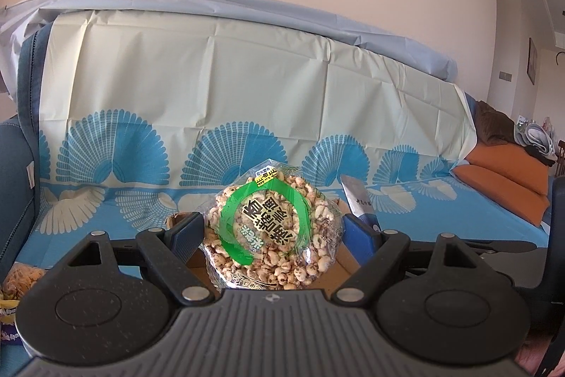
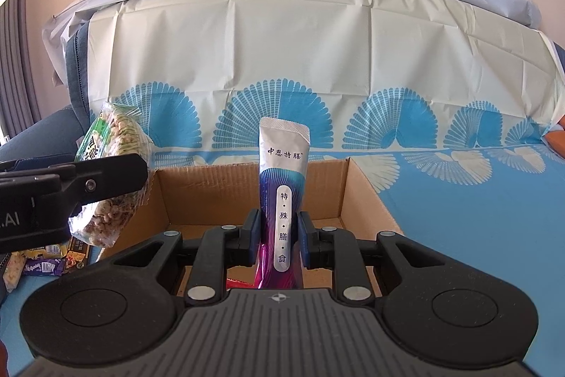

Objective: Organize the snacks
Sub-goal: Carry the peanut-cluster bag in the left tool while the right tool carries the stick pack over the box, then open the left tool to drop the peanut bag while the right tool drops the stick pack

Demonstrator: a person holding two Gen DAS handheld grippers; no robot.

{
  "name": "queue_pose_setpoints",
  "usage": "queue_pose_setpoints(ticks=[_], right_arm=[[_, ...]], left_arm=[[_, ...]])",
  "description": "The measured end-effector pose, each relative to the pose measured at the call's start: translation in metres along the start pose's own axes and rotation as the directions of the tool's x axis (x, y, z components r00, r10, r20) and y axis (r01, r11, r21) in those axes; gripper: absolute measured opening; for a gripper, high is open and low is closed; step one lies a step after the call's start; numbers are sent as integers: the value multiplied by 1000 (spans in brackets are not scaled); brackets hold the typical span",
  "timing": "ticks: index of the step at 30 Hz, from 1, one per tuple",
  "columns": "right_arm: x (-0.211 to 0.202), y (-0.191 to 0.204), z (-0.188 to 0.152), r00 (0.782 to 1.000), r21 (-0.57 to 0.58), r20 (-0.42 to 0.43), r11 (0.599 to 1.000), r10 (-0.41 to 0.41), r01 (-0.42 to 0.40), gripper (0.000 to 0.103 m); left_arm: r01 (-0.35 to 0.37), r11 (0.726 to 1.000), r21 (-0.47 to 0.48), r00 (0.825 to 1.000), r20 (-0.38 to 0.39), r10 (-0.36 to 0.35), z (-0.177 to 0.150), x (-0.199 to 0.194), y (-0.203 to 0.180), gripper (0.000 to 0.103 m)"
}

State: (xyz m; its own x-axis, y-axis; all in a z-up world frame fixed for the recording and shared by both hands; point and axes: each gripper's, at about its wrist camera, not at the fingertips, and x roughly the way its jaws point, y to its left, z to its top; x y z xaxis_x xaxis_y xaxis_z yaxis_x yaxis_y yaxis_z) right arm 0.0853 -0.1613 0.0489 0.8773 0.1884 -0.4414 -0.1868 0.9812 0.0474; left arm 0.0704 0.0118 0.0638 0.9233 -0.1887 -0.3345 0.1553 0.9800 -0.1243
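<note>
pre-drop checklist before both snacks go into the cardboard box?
1. Left gripper holds the puffed-grain snack bag: ok, jaws wide, closed on both sides of it.
2. Right gripper holds the silver-purple sachet: ok, jaws narrow, pinching it upright.
3. Cardboard box open and facing up: ok.
4. Free space on the box floor: ok at the far half; a red item shows at the near edge, the rest is hidden by the gripper.
5. Sachet over the box: ok.
6. Snack bag over the box: cannot tell, in the right wrist view it hangs at the box's left wall.
</note>
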Motion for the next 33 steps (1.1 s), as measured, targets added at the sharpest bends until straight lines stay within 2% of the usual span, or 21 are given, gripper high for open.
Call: queue_pose_setpoints(ticks=[21, 25, 27, 28, 29, 33], right_arm=[[1, 4, 0, 1000, -9, -2, 1000, 10, -10, 23], [2, 4, 0, 1000, -10, -9, 1000, 14, -14, 25], [3, 4, 0, 1000, -9, -14, 1000, 5, -5, 37], [3, 5, 0, 1000, -6, -12, 1000, -5, 5, 58], [2, 6, 1, 1000, -2, -6, 1000, -16, 16, 71], [2, 11, 1, 1000, 10, -2, 1000, -9, 9, 73]], left_arm=[[0, 1000, -5, 1000, 2, 0, 1, 0, -2, 88], [13, 1000, -13, 1000, -10, -13, 2, 1, -1, 91], [11, 1000, -9, 1000, -15, -11, 2, 2, -1, 95], [7, 1000, -6, 1000, -13, -7, 3, 2, 0, 97], [6, 1000, -7, 1000, -11, -6, 3, 2, 0, 98], [-18, 1000, -8, 1000, -9, 18, 3, -1, 6, 98]])
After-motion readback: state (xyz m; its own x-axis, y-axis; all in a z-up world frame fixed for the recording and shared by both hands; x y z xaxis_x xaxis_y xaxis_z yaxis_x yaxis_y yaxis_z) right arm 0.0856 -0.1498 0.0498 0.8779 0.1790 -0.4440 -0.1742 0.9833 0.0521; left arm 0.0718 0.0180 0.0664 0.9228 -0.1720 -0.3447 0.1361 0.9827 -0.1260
